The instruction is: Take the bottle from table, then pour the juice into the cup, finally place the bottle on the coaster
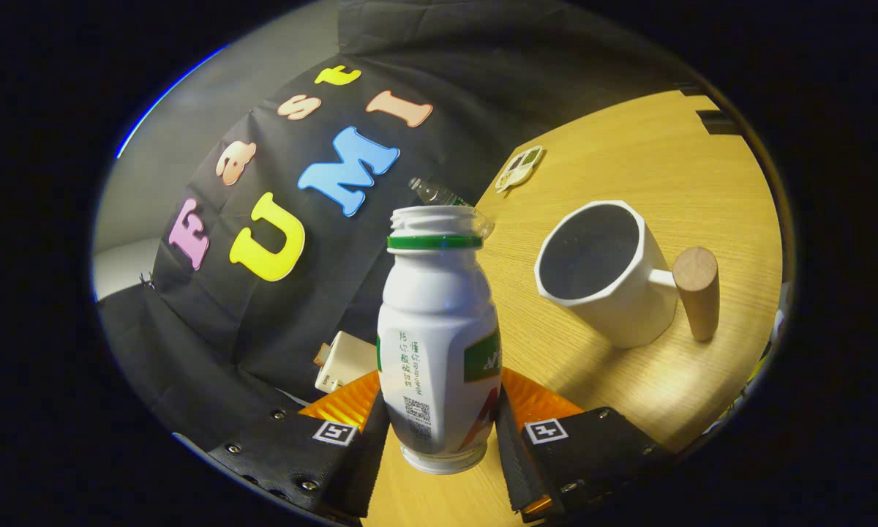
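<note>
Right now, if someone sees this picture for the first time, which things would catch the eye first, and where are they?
First comes the white bottle with a green ring at its open neck, upright between the fingers of the gripper, which press on both its sides. Next is the white cup with a wooden handle, empty as far as I can see, on the wooden table beyond and to the right of the bottle.
</note>
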`<state>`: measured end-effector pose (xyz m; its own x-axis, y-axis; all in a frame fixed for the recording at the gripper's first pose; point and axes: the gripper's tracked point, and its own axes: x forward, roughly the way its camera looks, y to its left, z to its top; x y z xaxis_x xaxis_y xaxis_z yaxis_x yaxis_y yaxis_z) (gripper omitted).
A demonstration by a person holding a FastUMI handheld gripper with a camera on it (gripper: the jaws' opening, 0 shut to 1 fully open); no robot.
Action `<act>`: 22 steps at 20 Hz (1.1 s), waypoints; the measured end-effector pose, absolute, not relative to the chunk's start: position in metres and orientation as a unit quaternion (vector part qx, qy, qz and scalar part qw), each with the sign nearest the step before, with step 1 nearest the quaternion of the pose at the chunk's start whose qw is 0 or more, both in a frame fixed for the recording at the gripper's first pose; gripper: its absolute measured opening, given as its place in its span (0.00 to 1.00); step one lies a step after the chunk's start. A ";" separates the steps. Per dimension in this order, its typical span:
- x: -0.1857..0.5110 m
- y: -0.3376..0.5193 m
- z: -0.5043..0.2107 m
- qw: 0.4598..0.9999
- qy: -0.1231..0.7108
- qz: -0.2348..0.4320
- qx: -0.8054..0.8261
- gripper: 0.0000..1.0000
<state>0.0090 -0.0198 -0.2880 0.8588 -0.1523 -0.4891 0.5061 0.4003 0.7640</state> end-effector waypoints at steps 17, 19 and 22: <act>0.016 -0.023 -0.291 0.714 0.182 -0.216 0.640 0.66; 0.017 -0.022 -0.290 0.705 0.188 -0.214 0.650 0.66; 0.015 -0.025 -0.289 0.685 0.193 -0.215 0.668 0.66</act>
